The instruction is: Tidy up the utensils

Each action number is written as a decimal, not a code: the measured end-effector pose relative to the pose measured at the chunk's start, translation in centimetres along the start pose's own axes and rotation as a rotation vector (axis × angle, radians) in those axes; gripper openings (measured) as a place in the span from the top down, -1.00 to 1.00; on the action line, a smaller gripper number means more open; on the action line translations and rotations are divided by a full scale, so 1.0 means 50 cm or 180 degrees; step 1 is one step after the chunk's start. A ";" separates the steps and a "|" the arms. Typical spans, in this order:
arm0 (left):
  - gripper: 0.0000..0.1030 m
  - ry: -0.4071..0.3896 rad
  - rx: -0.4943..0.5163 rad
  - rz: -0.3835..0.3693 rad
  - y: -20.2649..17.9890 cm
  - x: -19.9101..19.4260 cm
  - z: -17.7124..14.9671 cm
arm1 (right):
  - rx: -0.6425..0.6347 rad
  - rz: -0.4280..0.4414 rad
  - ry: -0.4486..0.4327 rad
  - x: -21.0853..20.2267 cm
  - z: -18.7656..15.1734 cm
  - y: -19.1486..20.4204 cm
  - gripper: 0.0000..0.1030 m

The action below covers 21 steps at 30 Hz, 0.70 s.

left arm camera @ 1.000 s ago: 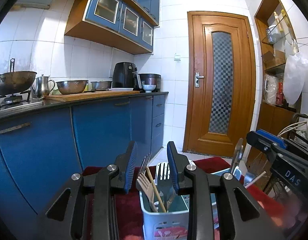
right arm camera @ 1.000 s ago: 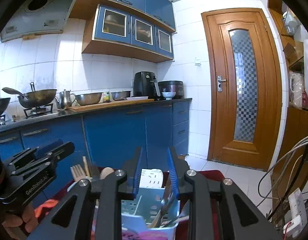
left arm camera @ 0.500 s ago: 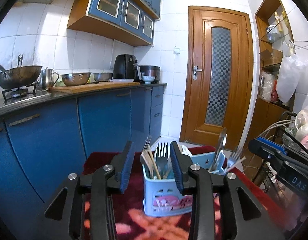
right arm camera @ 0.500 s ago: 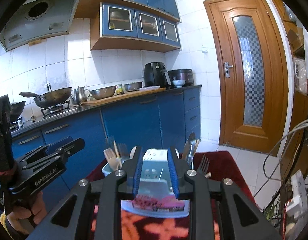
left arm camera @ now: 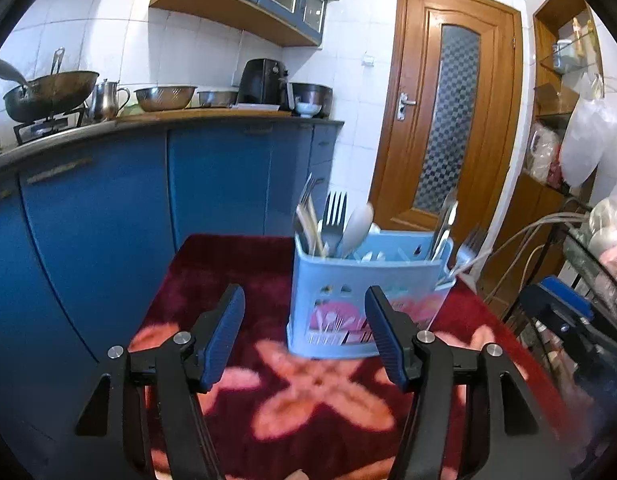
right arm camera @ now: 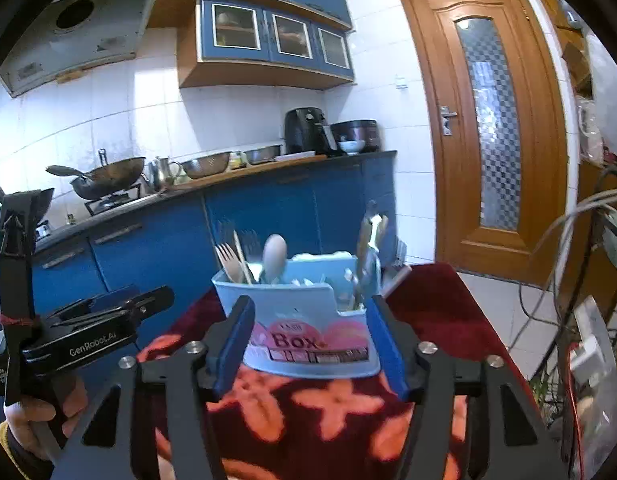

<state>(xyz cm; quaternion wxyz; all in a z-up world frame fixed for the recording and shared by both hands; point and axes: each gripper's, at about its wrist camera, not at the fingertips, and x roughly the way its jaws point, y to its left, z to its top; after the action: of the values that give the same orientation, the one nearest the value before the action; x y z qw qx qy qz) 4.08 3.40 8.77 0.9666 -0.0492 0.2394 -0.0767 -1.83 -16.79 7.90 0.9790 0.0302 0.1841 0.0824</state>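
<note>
On red cloth point(left arm camera: 236, 264), caddy point(left arm camera: 348, 304) holds forks point(left arm camera: 334, 216)

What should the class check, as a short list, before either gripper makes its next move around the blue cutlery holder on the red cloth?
1. Cutlery holder upright on the red cloth: ok.
2. Left gripper empty, jaws opening, nothing between them: ok.
3. Right gripper empty, jaws opening; the holder sits beyond the tips, not gripped: ok.
4. Forks and spoon stand inside the holder: ok.
5. Loose cutlery on the cloth: none seen: ok.
6. Sorted by type in each compartment: cannot tell.
</note>
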 end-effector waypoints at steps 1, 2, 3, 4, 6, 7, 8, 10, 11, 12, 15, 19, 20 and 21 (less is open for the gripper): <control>-0.24 0.0018 0.0017 0.0016 -0.001 0.005 -0.008 | 0.0005 -0.0020 0.0020 0.003 -0.007 -0.001 -0.30; -0.24 0.0052 0.0053 0.0038 -0.005 0.011 -0.018 | 0.0018 -0.0037 0.0047 0.006 -0.015 -0.003 -0.33; -0.24 0.0080 0.0077 0.0055 -0.007 0.017 -0.025 | 0.0035 -0.0048 0.0075 0.009 -0.023 -0.005 -0.38; -0.24 0.0106 0.0091 0.0064 -0.009 0.023 -0.032 | 0.0057 -0.0081 0.0116 0.015 -0.034 -0.008 -0.46; -0.24 0.0129 0.0105 0.0060 -0.011 0.035 -0.045 | 0.0071 -0.0150 0.0168 0.024 -0.050 -0.012 -0.61; -0.24 0.0130 0.0103 0.0064 -0.012 0.039 -0.052 | 0.0077 -0.0173 0.0188 0.028 -0.057 -0.014 -0.66; -0.24 0.0130 0.0098 0.0067 -0.012 0.044 -0.059 | 0.0086 -0.0192 0.0221 0.033 -0.065 -0.017 -0.68; -0.24 0.0123 0.0080 0.0076 -0.013 0.053 -0.068 | 0.0097 -0.0206 0.0281 0.044 -0.077 -0.024 -0.78; -0.24 0.0114 0.0074 0.0092 -0.013 0.059 -0.075 | 0.0099 -0.0205 0.0287 0.047 -0.082 -0.025 -0.81; -0.24 0.0103 0.0073 0.0106 -0.014 0.063 -0.081 | 0.0094 -0.0204 0.0289 0.049 -0.087 -0.026 -0.84; -0.24 0.0027 0.0114 0.0183 -0.021 0.074 -0.098 | 0.0053 -0.0231 0.0278 0.055 -0.105 -0.027 -0.90; -0.24 -0.0068 0.0209 0.0286 -0.031 0.084 -0.110 | 0.0011 -0.0240 0.0277 0.064 -0.128 -0.027 -0.92; -0.24 -0.0087 0.0221 0.0296 -0.033 0.085 -0.112 | 0.0007 -0.0247 0.0283 0.066 -0.130 -0.027 -0.92; -0.24 -0.0097 0.0223 0.0292 -0.033 0.086 -0.114 | 0.0013 -0.0251 0.0295 0.069 -0.135 -0.030 -0.92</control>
<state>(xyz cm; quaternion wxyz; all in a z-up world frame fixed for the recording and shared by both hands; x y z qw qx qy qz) 4.94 0.69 2.04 0.9738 -0.0055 0.2238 -0.0398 -0.89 -17.46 0.27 0.9718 0.0211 0.2305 0.0447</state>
